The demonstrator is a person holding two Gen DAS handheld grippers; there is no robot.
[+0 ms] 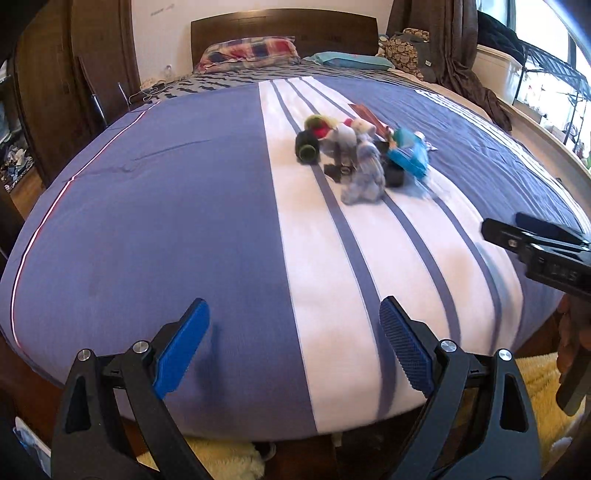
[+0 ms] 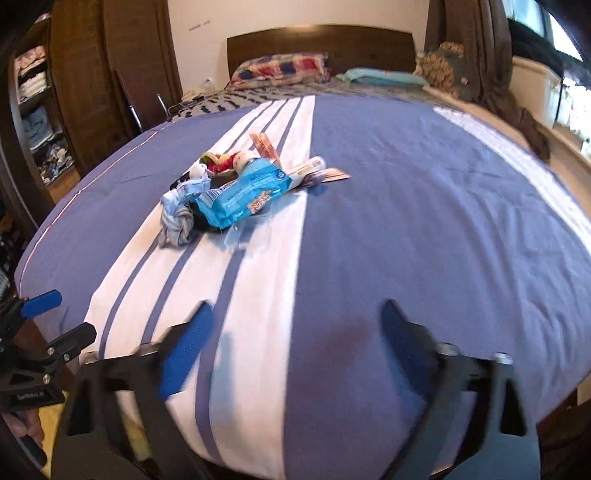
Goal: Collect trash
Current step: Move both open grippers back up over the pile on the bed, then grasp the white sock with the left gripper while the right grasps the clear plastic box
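Filling the bedroom, blue-and-white striped bed (image 1: 184,206) under wooden headboard (image 1: 284,27)

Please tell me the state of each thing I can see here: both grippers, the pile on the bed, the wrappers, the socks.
left gripper: open, empty, above the near edge of the bed
right gripper: open, empty, blurred
blue wrapper: crumpled, lying on the pile
pale blue sock: bunched, at the near end of the pile
black roll: lying on its side
bed cover: spread flat

plaid pillow (image 1: 248,51) and teal pillow (image 1: 351,61) lie side by side below the wooden headboard (image 1: 284,27)
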